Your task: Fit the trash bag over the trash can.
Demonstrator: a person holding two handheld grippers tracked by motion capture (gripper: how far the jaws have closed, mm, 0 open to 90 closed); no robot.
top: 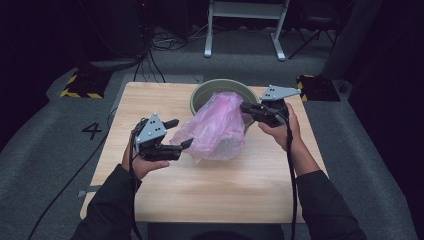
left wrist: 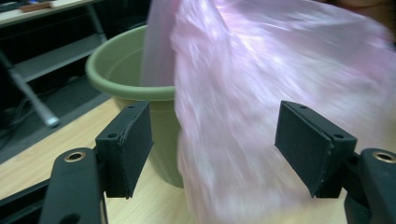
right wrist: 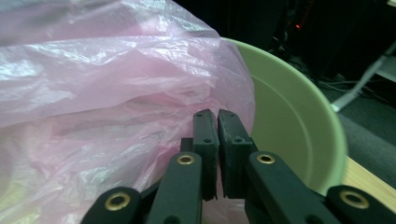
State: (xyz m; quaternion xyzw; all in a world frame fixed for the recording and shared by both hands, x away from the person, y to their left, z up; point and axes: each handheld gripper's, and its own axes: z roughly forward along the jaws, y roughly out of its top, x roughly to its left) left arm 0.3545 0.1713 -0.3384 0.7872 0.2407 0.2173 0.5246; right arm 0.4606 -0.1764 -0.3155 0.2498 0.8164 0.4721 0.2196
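Note:
A thin pink plastic bag [top: 217,127] hangs out of a pale green bucket [top: 220,82] and down its front onto the wooden table [top: 200,190]. My right gripper [top: 245,107] reaches in from the right at the bucket's rim and is shut on the bag's upper edge. In the right gripper view the jaws [right wrist: 218,114] are pressed together against the crinkled bag [right wrist: 93,93], with the bucket [right wrist: 299,126] behind. My left gripper [top: 183,132] is open at the bag's lower left corner. In the left gripper view [left wrist: 224,149] the bag [left wrist: 261,60] hangs between the wide-apart pads, untouched, beside the bucket [left wrist: 121,79].
The table's near half is bare wood. Beyond it on the grey floor are cables [top: 160,42], a white-legged frame [top: 245,10] and yellow-and-black striped blocks [top: 82,85] at both far corners. A "4" [top: 92,131] is marked on the floor at left.

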